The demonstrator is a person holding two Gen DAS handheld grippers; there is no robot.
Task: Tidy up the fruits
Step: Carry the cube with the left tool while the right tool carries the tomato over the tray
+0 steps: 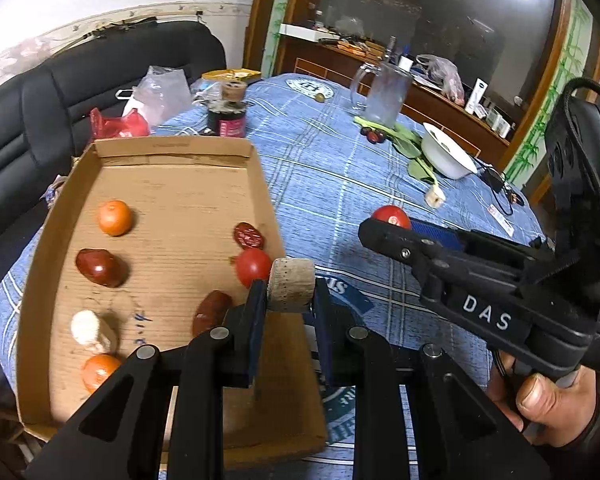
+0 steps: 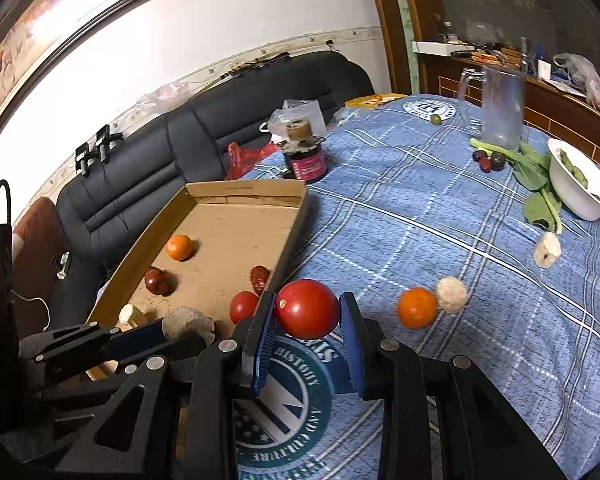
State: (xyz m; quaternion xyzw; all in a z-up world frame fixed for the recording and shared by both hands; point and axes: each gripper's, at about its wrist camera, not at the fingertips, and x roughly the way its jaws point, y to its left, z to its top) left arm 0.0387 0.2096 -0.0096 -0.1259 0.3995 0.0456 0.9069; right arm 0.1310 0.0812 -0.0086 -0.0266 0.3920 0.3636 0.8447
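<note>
Left gripper (image 1: 290, 294) pinches a pale chunk (image 1: 291, 286); right gripper (image 2: 308, 318) clamps a tomato (image 2: 307, 309); beneath both, blue plaid tablecloth (image 2: 420, 220); beyond them, black sofa (image 2: 220, 112).

The left gripper (image 1: 290, 300) points down at a slant, fingers clamped on a pale chunk (image 1: 291, 286). Beside it the right gripper (image 2: 307, 322) grips a red tomato (image 2: 307, 309).
</note>
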